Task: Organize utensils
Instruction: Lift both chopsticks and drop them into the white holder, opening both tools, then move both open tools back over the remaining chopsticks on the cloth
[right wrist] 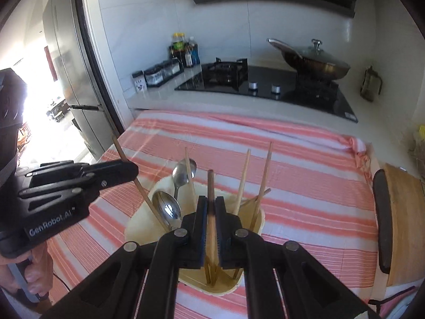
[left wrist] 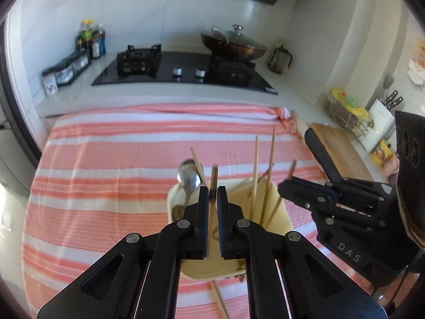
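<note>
Wooden chopstick [left wrist: 212, 199] clenched in left tool [left wrist: 212, 190], another chopstick [right wrist: 211, 212] in right tool [right wrist: 211, 204], cream holder [right wrist: 249, 287] below

left claw [left wrist: 212, 191] pinched, right claw [right wrist: 211, 202] pinched

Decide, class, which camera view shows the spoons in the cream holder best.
The right wrist view: both spoons show there, one bowl facing the camera, inside the cream holder. The left wrist view shows one spoon clearly; the left gripper's fingers partly cover the compartment.
</note>
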A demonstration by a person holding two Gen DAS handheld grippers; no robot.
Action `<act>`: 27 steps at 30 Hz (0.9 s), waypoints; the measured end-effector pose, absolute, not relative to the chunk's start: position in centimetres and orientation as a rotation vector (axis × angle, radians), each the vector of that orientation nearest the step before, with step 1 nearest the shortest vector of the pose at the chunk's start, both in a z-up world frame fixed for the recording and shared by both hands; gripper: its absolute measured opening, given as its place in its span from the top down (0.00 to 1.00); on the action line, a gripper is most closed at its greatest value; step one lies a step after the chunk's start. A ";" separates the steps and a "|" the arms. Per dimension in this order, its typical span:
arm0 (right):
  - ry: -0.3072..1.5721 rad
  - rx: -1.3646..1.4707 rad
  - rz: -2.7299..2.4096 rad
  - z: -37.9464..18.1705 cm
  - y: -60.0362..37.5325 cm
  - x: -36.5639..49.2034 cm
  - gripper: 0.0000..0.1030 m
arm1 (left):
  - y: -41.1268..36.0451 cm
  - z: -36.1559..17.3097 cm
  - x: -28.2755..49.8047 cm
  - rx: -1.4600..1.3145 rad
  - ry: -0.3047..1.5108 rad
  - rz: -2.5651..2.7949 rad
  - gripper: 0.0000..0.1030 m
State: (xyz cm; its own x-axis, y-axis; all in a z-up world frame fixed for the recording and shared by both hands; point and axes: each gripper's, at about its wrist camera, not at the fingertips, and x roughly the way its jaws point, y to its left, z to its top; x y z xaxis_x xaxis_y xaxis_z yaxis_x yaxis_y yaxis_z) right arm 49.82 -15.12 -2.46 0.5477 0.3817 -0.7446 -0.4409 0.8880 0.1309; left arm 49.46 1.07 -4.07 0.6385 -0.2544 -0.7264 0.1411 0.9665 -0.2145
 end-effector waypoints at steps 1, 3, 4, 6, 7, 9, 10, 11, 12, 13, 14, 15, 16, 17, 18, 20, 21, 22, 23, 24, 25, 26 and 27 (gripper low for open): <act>0.865 -0.067 0.480 -2.7 -15.1 49.9 0.89 | 1.1 -4.3 49.2 -0.150 0.858 -0.226 0.79; 0.837 -0.037 0.483 -2.5 -15.4 49.5 0.67 | 1.2 -4.3 47.9 -0.148 0.852 -0.223 0.46; 0.808 -0.014 0.488 -2.0 -16.0 48.9 0.57 | 1.4 -4.0 46.9 -0.136 0.836 -0.219 0.33; 0.759 0.006 0.495 -1.2 -17.1 47.4 0.57 | 1.6 -3.8 45.2 -0.103 0.815 -0.218 0.27; 0.744 0.006 0.496 -0.9 -17.7 46.6 0.57 | 1.9 -3.8 44.2 -0.093 0.822 -0.219 0.25; 0.725 0.003 0.505 -0.8 -19.3 44.1 0.56 | 2.5 -4.4 41.4 -0.085 0.860 -0.231 0.18; 0.725 -0.003 0.504 -1.1 -20.0 42.8 0.52 | 2.7 -5.0 40.2 -0.080 0.883 -0.241 0.15; 0.732 -0.010 0.500 -1.6 -20.8 41.3 0.49 | 2.9 -5.9 38.3 -0.073 0.906 -0.253 0.15; 0.746 -0.014 0.492 -2.5 -21.6 39.7 0.49 | 2.9 -6.9 36.6 -0.068 0.924 -0.262 0.14; 0.765 -0.019 0.479 -3.6 -22.4 38.0 0.49 | 3.0 -8.0 35.1 -0.070 0.939 -0.266 0.13; 0.788 -0.024 0.460 -5.1 -23.2 36.2 0.49 | 3.1 -9.5 33.1 -0.082 0.948 -0.262 0.13; 0.810 -0.032 0.436 -6.6 -23.8 34.3 0.49 | 3.1 -10.7 31.6 -0.097 0.954 -0.252 0.13; 0.827 -0.040 0.410 -8.2 -24.3 32.5 0.49 | 3.0 -12.1 29.9 -0.117 0.956 -0.237 0.13; 0.843 -0.043 0.383 -9.9 -24.7 30.6 0.49 | 3.0 -13.7 28.4 -0.144 0.961 -0.215 0.13; 0.858 -0.035 0.359 -11.5 -25.1 28.8 0.49 | 2.9 -14.8 27.4 -0.168 0.967 -0.194 0.13; 0.887 -0.001 0.305 -14.0 -26.0 26.0 0.49 | 2.4 -16.7 25.7 -0.201 0.961 -0.156 0.13; 0.896 0.010 0.272 -15.0 -26.4 24.8 0.49 | 2.0 -17.3 25.5 -0.198 0.960 -0.133 0.13; 0.900 0.008 0.239 -15.7 -26.5 23.9 0.49 | 1.7 -17.8 25.3 -0.184 0.953 -0.117 0.13; 0.897 -0.007 0.210 -16.3 -26.6 23.0 0.49 | 1.4 -18.2 25.1 -0.168 0.939 -0.106 0.13; 0.891 -0.022 0.186 -16.6 -26.6 22.3 0.49 | 1.3 -18.4 25.0 -0.150 0.920 -0.089 0.13; 0.887 -0.034 0.164 -17.0 -26.6 21.9 0.49 | 1.3 -18.6 24.9 -0.134 0.898 -0.066 0.13; 0.886 -0.043 0.147 -17.2 -26.5 21.5 0.49 | 1.3 -18.8 24.9 -0.123 0.876 -0.043 0.13; 0.885 -0.046 0.135 -17.5 -26.5 21.3 0.49 | 1.7 -19.1 24.8 -0.122 0.865 -0.025 0.13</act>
